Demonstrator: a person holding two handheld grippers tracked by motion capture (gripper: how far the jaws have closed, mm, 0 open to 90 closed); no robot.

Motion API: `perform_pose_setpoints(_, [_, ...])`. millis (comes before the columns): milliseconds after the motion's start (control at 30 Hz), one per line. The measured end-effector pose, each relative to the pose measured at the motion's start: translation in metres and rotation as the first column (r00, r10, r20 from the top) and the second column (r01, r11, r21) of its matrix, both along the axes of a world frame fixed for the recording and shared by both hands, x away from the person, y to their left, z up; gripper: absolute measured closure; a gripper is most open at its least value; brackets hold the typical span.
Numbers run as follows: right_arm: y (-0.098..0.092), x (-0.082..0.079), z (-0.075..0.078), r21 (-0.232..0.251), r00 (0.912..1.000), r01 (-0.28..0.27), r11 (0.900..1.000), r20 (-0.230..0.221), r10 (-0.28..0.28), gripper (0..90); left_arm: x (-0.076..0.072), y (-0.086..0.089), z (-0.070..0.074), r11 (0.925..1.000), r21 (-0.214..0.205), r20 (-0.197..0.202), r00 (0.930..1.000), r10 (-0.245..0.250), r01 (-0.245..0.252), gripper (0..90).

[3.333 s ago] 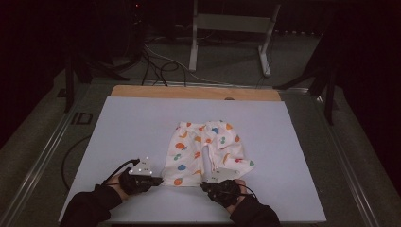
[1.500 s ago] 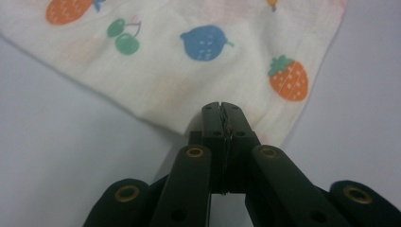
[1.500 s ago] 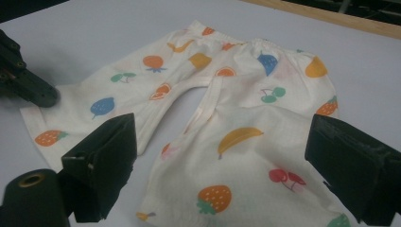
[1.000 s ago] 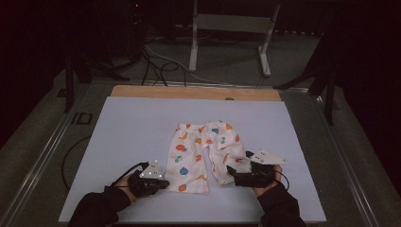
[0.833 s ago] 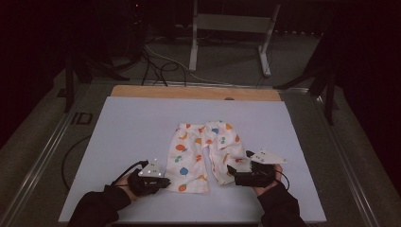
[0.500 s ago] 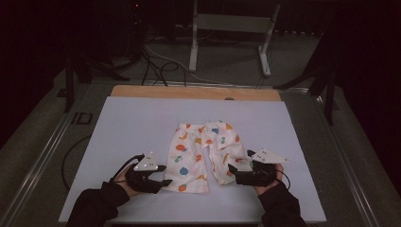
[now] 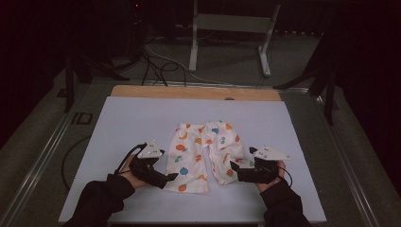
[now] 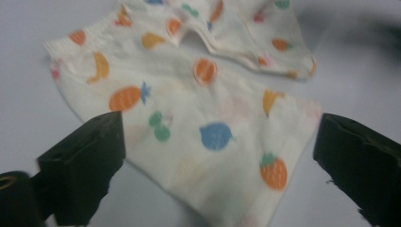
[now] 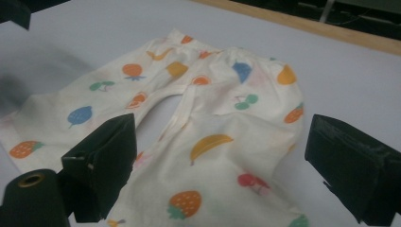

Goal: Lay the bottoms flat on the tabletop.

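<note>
One pair of shorts (image 7: 204,153), white w/ fruit print, is laid flat at mid-frame on the table (image 7: 118,123), waistband toward the top, two legs spread toward the bottom. Each leg hem is approached by one gripper, prob. so both can be taken at once. Left gripper (image 7: 171,177), lower left, is held wide open, nothing gripped; the left leg is seen between its jaws in the left gripper view. Right gripper (image 7: 233,167), lower right, is likewise wide open and empty. Count: 1 garment, 2 grippers, 2 hands.
</note>
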State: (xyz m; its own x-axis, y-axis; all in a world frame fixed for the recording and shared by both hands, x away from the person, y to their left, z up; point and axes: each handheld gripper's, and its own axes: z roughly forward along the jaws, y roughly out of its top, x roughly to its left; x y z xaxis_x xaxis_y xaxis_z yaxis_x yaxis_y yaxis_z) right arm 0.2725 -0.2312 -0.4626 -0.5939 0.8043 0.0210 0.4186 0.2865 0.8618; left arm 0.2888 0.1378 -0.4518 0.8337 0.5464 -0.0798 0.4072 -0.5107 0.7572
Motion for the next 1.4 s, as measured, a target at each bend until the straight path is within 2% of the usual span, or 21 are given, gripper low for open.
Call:
perform_pose_setpoints(133, [-0.004,0.004,0.004,-0.011,1.0,-0.001,0.9999,0.009,0.001,9.8,0.003,-0.009,0.009,0.9998,-0.013,0.023,0.9996,0.015,-0.015,1.9])
perform_pose_setpoints(200, [-0.01,0.007,0.007,-0.006,1.0,0.003,1.0,0.005,-0.003,9.8,0.005,-0.019,0.017,0.9991,-0.043,0.031,0.9995,0.003,-0.002,1.1])
perform_pose_setpoints(267, [-0.012,0.008,0.008,-0.011,1.0,0.002,0.9999,0.004,-0.002,9.8,0.005,-0.023,0.019,0.9992,-0.039,0.041,0.9991,-0.002,0.004,1.1])
perform_pose_setpoints(467, [-0.026,0.016,0.012,-0.01,0.9993,-0.003,0.9999,-0.037,0.003,9.8,0.003,-0.056,0.028,0.9961,-0.051,0.071,0.9952,-0.068,0.072,3.4])
perform_pose_setpoints(600, [-0.033,0.02,0.01,-0.003,0.9981,0.005,1.0,-0.062,-0.005,9.8,0.0,-0.076,0.027,0.9911,-0.059,0.079,0.9903,-0.114,0.119,9.1])
perform_pose_setpoints(667, [-0.036,0.02,0.007,-0.005,0.9974,0.009,0.9999,-0.072,-0.01,14.0,-0.001,-0.081,0.026,0.9897,-0.053,0.083,0.9883,-0.128,0.133,12.5])
perform_pose_setpoints(700, [-0.037,0.021,0.005,-0.004,0.9967,0.013,0.9999,-0.081,-0.013,13.8,-0.003,-0.091,0.022,0.9835,-0.061,0.076,0.9833,-0.165,0.17,17.1])
perform_pose_setpoints(733, [-0.038,0.021,0.003,-0.001,0.9959,0.012,0.9999,-0.09,-0.012,14.1,-0.004,-0.096,0.019,0.9826,-0.054,0.079,0.9817,-0.173,0.178,17.7])
perform_pose_setpoints(800, [-0.04,0.022,-0.001,-0.004,0.9947,0.014,0.9999,-0.102,-0.015,15.3,-0.006,-0.105,0.013,0.9735,-0.046,0.075,0.9726,-0.22,0.224,24.3])
perform_pose_setpoints(867, [-0.041,0.022,-0.005,-0.022,0.9928,0.029,0.9993,-0.116,-0.032,18.9,-0.008,-0.11,0.009,0.9715,-0.037,0.078,0.9699,-0.231,0.234,29.4])
perform_pose_setpoints(900, [-0.041,0.022,-0.007,-0.023,0.9919,0.038,0.999,-0.12,-0.041,20.0,-0.009,-0.118,0.001,0.9653,-0.021,0.068,0.9637,-0.258,0.26,32.2])
perform_pose_setpoints(933, [-0.042,0.023,-0.009,-0.027,0.9909,0.04,0.9988,-0.128,-0.043,22.5,-0.009,-0.118,0.001,0.9653,-0.021,0.068,0.9637,-0.258,0.26,33.6])
perform_pose_setpoints(1000, [-0.044,0.024,-0.014,-0.043,0.9872,0.067,0.9968,-0.142,-0.073,35.4,-0.01,-0.129,-0.012,0.9609,-0.001,0.052,0.9596,-0.277,0.277,38.2])
perform_pose_setpoints(1033, [-0.044,0.024,-0.014,-0.043,0.9872,0.067,0.9968,-0.142,-0.073,35.4,-0.01,-0.129,-0.012,0.9609,-0.001,0.052,0.9596,-0.277,0.277,39.3])
perform_pose_setpoints(1067, [-0.047,0.026,-0.019,-0.047,0.9819,0.089,0.9949,-0.163,-0.096,48.1,-0.009,-0.136,-0.021,0.9604,0.025,0.041,0.9596,-0.278,0.278,40.4])
perform_pose_setpoints(1133, [-0.048,0.027,-0.021,-0.046,0.9794,0.094,0.9945,-0.175,-0.1,50.2,-0.01,-0.138,-0.026,0.9598,0.031,0.034,0.9594,-0.28,0.279,42.9])
perform_pose_setpoints(1167, [-0.05,0.029,-0.027,-0.048,0.9741,0.092,0.9946,-0.203,-0.1,56.4,-0.009,-0.142,-0.033,0.9529,0.069,0.029,0.9542,-0.298,0.295,44.2])
perform_pose_setpoints(1233, [-0.05,0.03,-0.03,-0.051,0.9708,0.097,0.994,-0.215,-0.106,57.6,-0.009,-0.144,-0.037,0.9535,0.067,0.02,0.955,-0.296,0.294,46.4])
perform_pose_setpoints(1267, [-0.05,0.032,-0.036,-0.063,0.9644,0.1,0.993,-0.239,-0.113,60.5,-0.008,-0.147,-0.044,0.9507,0.085,0.008,0.9539,-0.3,0.298,47.8])
perform_pose_setpoints(1333, [-0.05,0.032,-0.038,-0.061,0.9619,0.099,0.9932,-0.25,-0.111,61.3,-0.007,-0.149,-0.048,0.9488,0.103,0.008,0.9537,-0.301,0.298,49.8])
perform_pose_setpoints(1400, [-0.049,0.033,-0.044,-0.084,0.9561,0.095,0.992,-0.27,-0.114,67.2,-0.005,-0.15,-0.052,0.9449,0.114,-0.002,0.9511,-0.309,0.307,54.0])
